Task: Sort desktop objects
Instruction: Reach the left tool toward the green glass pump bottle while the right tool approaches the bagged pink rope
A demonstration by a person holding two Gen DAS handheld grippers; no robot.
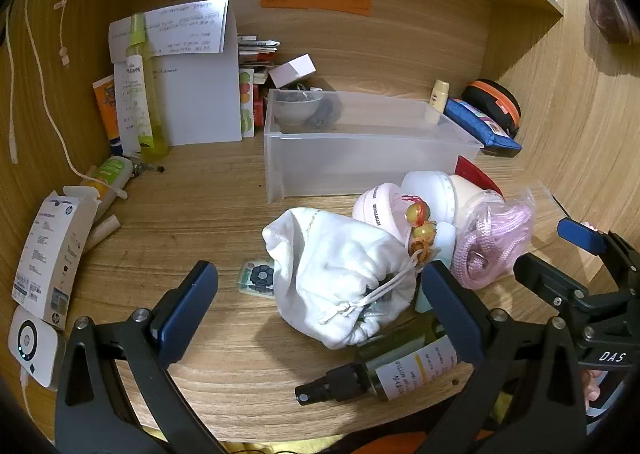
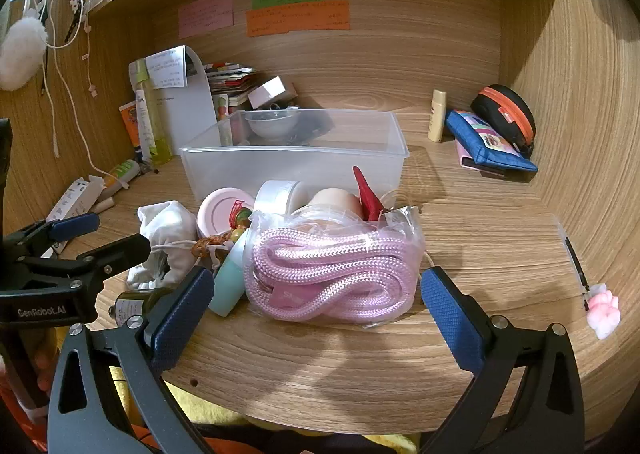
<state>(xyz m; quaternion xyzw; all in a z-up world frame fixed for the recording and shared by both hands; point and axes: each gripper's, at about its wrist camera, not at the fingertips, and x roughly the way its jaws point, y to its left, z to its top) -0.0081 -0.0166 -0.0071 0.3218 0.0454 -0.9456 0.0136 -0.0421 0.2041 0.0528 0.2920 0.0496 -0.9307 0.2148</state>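
A clear plastic bin stands mid-desk, holding a white bowl. In front lies a pile: white drawstring pouch, bagged pink rope, pink jar, white jar, green spray bottle. My left gripper is open around the near end of the pouch, holding nothing. My right gripper is open, its fingers either side of the rope bag, holding nothing.
Papers and tubes stand at the back left. A white box and small white device lie at the left. A blue pouch, black-orange case and beige tube sit back right. A pen with pink charm lies at the right.
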